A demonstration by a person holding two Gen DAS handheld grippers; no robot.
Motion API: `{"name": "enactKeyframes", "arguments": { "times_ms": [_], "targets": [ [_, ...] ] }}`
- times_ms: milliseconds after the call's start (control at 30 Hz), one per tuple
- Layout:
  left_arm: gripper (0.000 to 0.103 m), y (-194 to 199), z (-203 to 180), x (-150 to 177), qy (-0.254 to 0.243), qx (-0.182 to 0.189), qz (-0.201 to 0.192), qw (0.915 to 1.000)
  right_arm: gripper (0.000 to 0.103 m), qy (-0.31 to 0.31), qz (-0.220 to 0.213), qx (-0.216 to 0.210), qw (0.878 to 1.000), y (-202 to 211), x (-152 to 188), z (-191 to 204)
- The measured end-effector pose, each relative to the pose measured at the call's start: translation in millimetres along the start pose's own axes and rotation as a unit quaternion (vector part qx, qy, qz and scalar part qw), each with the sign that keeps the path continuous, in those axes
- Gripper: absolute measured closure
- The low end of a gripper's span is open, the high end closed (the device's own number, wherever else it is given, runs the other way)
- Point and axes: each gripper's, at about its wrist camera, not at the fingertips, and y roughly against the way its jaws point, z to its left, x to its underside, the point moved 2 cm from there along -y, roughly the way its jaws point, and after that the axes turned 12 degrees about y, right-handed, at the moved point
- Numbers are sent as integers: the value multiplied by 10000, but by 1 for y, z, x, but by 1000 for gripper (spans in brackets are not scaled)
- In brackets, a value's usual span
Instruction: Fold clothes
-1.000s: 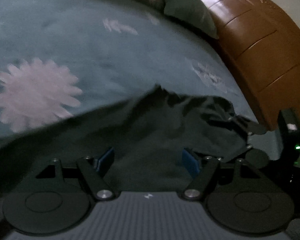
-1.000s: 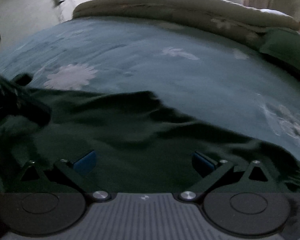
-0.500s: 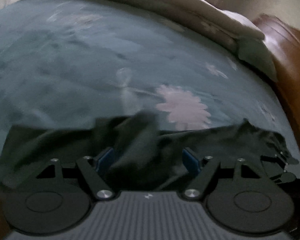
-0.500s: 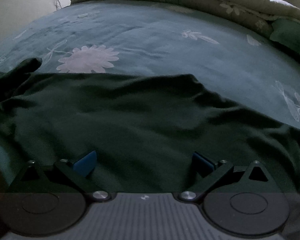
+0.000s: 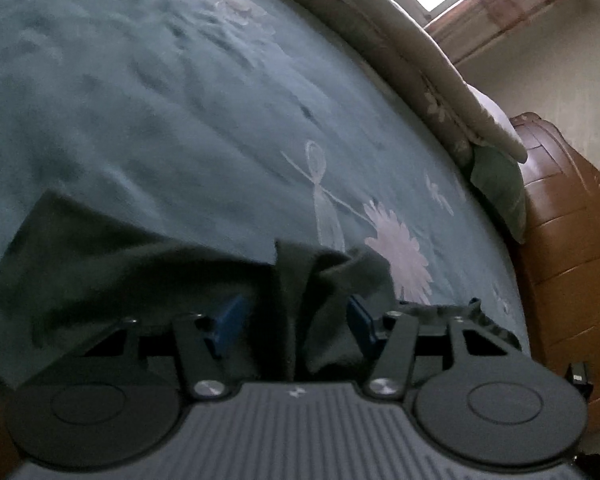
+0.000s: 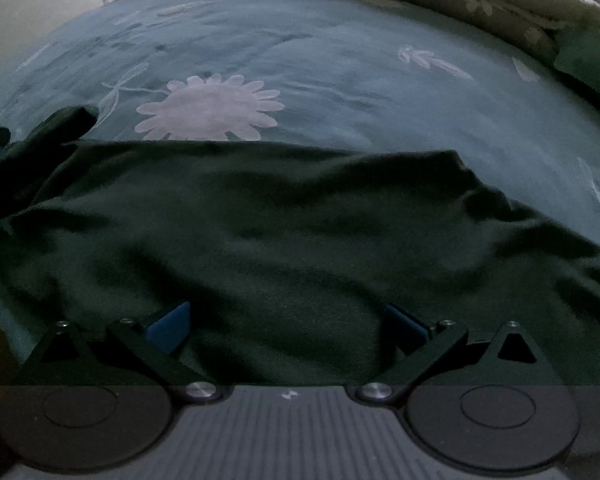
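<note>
the dark green garment (image 6: 300, 248) lies limp on the bed (image 6: 340, 80); soft, light, best pinched at an edge. left tool (image 5: 296, 316) has just been closing around a bunched fold, not yet pinching; right tool (image 6: 288, 320) spread above it.

Both grippers (image 5: 296, 316) (image 6: 287, 320): black linkages, silver screws, blue jaws, ribbed grey housing.

Dark garment (image 6: 300, 240) on floral bedspread (image 6: 340, 92)
</note>
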Motion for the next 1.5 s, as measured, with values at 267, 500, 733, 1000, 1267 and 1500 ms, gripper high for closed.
{"name": "enactKeyframes", "arguments": {
  "times_ms": [267,500,733,1000,1267,1500],
  "targets": [
    [47,-24,4,-14,-25,549,317,9980,0,-236,49,115,9996,-3,-2,1],
    [76,-43,15,-30,178,837,484,9952,0,-326,74,200,9992,-5,-4,2],
    [99,-23,-1,-19,-465,548,217,9972,0,-345,96,223,9991,-5,-4,3],
    [99,40,-15,-20,-679,402,-427,9960,0,-259,220,165,9993,-5,-8,1],
    [99,82,18,8,-260,-320,-695,9967,0,136,488,160,9986,-7,-19,5],
    [96,84,49,36,114,-864,-534,9948,0,778,646,183,9947,-10,-31,14]
  ]
}}
